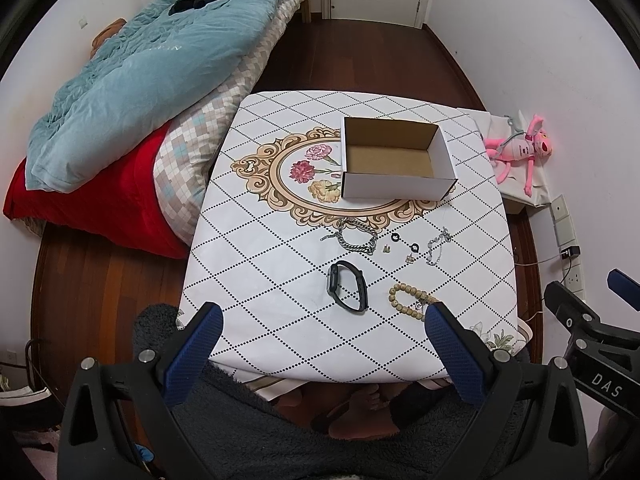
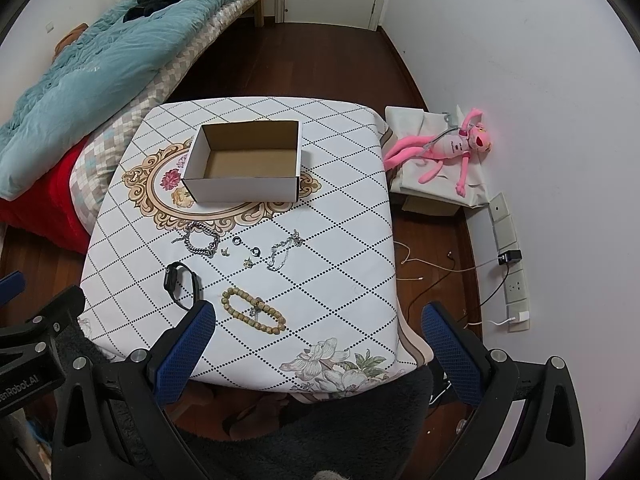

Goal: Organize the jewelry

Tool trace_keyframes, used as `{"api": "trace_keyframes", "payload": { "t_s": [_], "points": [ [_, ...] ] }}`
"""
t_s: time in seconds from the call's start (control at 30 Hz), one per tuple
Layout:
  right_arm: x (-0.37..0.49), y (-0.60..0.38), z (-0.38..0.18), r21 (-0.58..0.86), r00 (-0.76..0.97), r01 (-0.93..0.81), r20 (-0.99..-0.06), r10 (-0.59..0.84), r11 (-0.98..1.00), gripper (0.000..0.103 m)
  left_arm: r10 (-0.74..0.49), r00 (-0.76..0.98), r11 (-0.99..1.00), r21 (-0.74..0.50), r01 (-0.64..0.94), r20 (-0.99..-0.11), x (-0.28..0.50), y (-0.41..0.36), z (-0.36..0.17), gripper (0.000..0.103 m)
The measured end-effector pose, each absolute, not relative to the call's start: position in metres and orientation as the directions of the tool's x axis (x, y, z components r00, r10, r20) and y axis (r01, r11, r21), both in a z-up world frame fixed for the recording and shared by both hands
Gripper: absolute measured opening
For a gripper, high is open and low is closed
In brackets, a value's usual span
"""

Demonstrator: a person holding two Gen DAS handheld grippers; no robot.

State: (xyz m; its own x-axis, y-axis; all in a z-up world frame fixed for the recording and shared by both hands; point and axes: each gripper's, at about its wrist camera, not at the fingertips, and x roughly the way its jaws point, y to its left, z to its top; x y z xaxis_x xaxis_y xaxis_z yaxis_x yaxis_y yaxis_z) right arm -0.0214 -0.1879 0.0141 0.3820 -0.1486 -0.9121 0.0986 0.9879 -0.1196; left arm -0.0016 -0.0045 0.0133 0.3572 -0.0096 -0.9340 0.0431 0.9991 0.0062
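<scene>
An open, empty cardboard box (image 1: 394,162) (image 2: 244,164) stands on the patterned table (image 1: 280,264) (image 2: 340,240). In front of it lie a silver chain bracelet (image 1: 358,236) (image 2: 200,240), two small dark rings (image 1: 396,237) (image 2: 237,241), small earrings (image 1: 386,249) (image 2: 249,263), a thin silver chain (image 1: 436,246) (image 2: 284,252), a black smartwatch (image 1: 347,286) (image 2: 181,285) and a wooden bead bracelet (image 1: 408,298) (image 2: 254,310). My left gripper (image 1: 322,316) and my right gripper (image 2: 318,316) are both open and empty, held above the table's near edge.
A bed with a blue duvet (image 1: 132,76) and a red blanket (image 1: 92,200) stands left of the table. A pink plush toy (image 2: 452,146) lies on a bag by the right wall. Cables (image 2: 448,268) and wall sockets (image 2: 514,280) are at the right on the floor.
</scene>
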Motion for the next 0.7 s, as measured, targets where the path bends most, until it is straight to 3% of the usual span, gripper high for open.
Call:
{"api": "trace_keyframes", "payload": {
  "t_s": [0.7],
  "points": [
    [-0.0225,-0.1881,0.0154,-0.119,0.385,0.101,-0.911,-0.149,0.988,0.103,-0.009,0.364,0.999,0.009,0.048,-0.931,-0.0023,-0.0081,0.0199,0.103]
  ]
}}
